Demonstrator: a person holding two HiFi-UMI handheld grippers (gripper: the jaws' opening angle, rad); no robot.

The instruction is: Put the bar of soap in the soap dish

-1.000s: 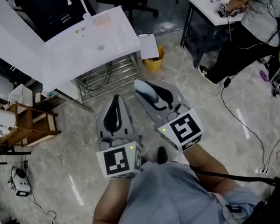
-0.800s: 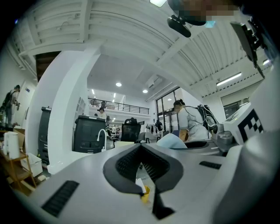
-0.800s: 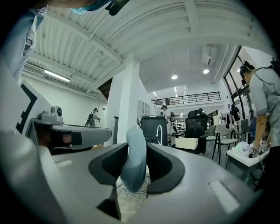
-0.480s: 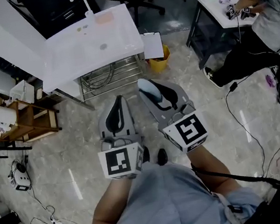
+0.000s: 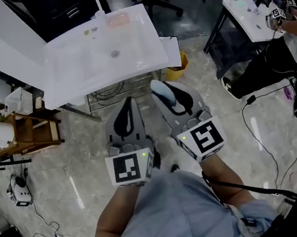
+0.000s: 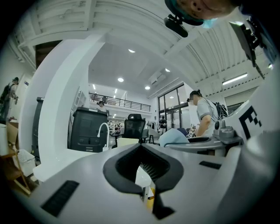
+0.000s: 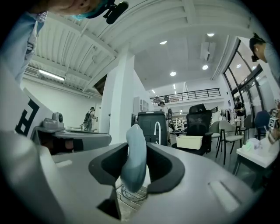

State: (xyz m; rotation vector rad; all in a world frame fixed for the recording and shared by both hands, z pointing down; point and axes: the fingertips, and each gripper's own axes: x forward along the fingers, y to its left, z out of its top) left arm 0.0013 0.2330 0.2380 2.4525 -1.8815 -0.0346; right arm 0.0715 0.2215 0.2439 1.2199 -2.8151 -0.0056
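Observation:
A pale blue bar of soap (image 5: 162, 93) stands on edge between the jaws of my right gripper (image 5: 167, 98), which is shut on it; in the right gripper view the soap (image 7: 134, 160) fills the gap between the black pads. My left gripper (image 5: 127, 117) is beside it, shut with nothing in it (image 6: 147, 176). Both point level at a white sink (image 5: 96, 57) just ahead. A pink soap dish (image 5: 119, 19) sits on the sink's far rim, right of the faucet (image 7: 157, 128). Both grippers are short of the sink's front edge.
A wire rack (image 5: 116, 90) sits under the sink, and a yellow bin (image 5: 177, 66) is at its right corner. A wooden shelf (image 5: 18, 130) stands at left. At right are a dark-legged desk (image 5: 249, 16) and cables (image 5: 259, 127) on the floor. A black office chair (image 7: 199, 118) is behind the sink.
Both grippers have moved forward toward the sink, which now lies closer and larger in the head view. The right gripper keeps its grip on the soap.

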